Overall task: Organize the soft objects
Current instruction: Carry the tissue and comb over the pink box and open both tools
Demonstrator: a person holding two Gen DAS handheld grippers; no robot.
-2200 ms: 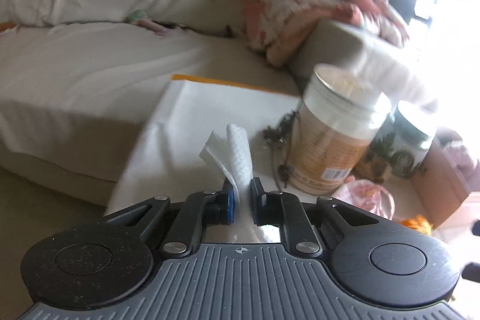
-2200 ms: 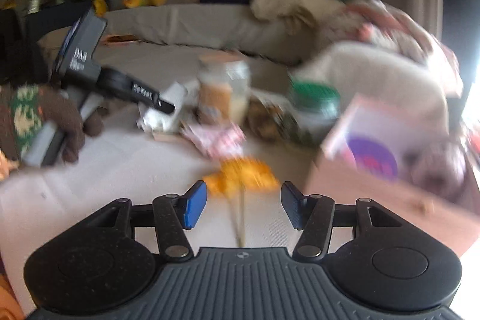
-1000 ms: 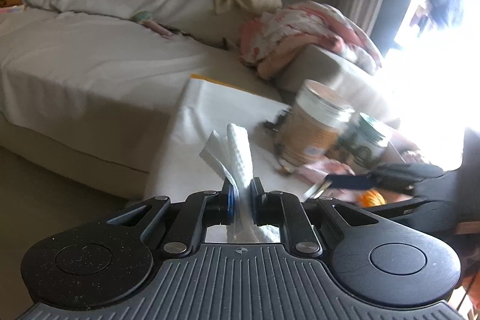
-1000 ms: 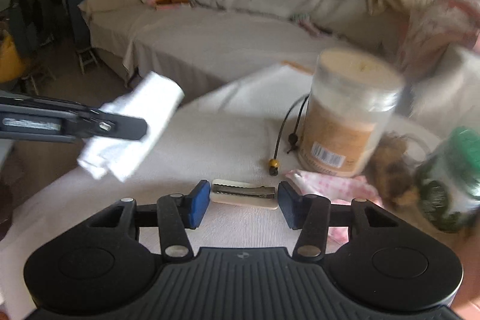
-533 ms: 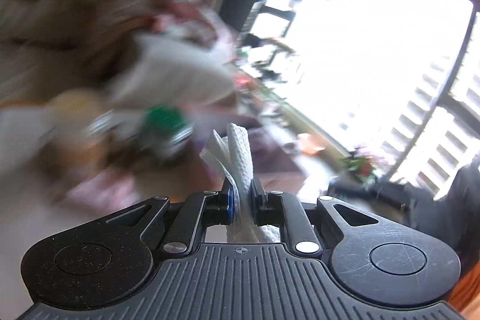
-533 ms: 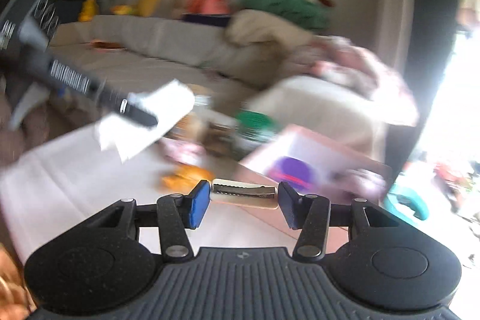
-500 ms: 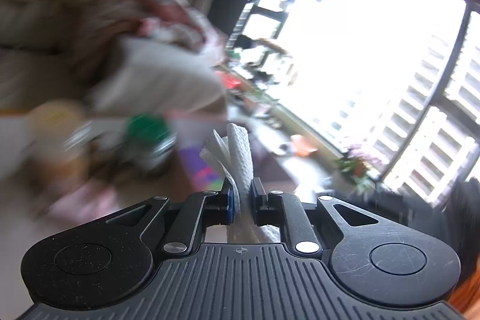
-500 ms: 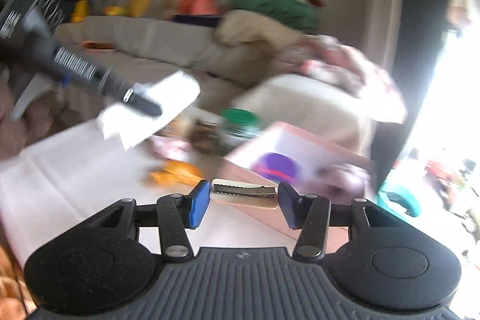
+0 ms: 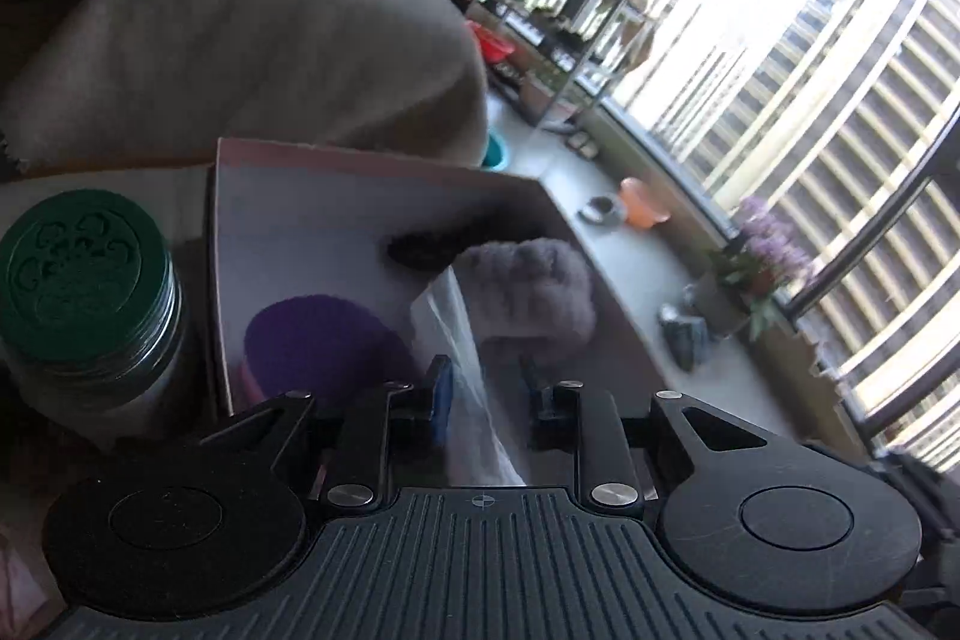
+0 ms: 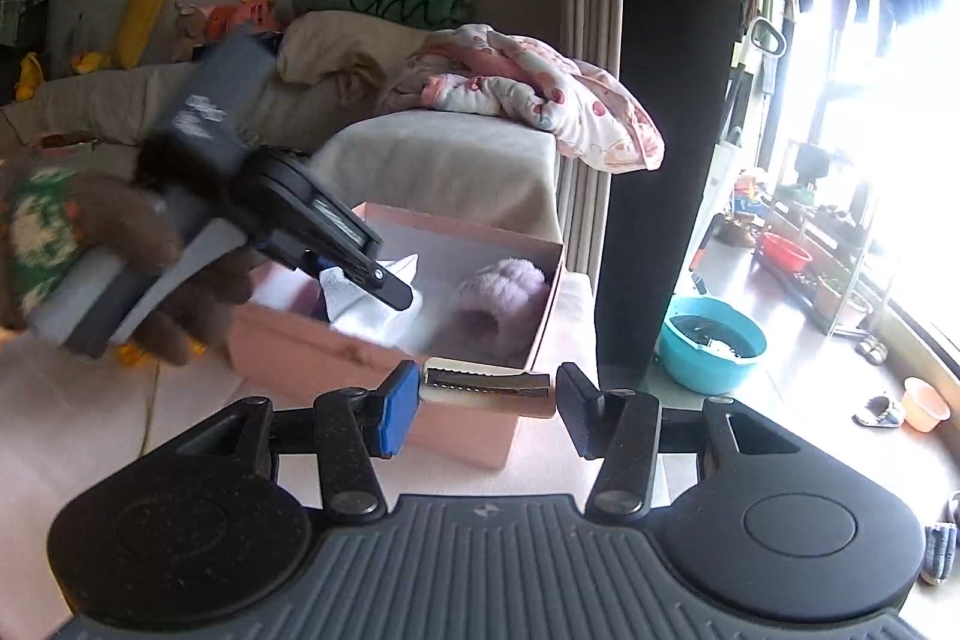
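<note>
Now loose tissue (image 9: 474, 358) over box (image 9: 312, 220)

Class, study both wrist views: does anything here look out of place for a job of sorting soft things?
Yes. The right hand-held gripper carries a toothed hair clip spanning its jaws, a hard item. It hovers near the pink box holding a fluffy lilac item and white tissue.
</note>
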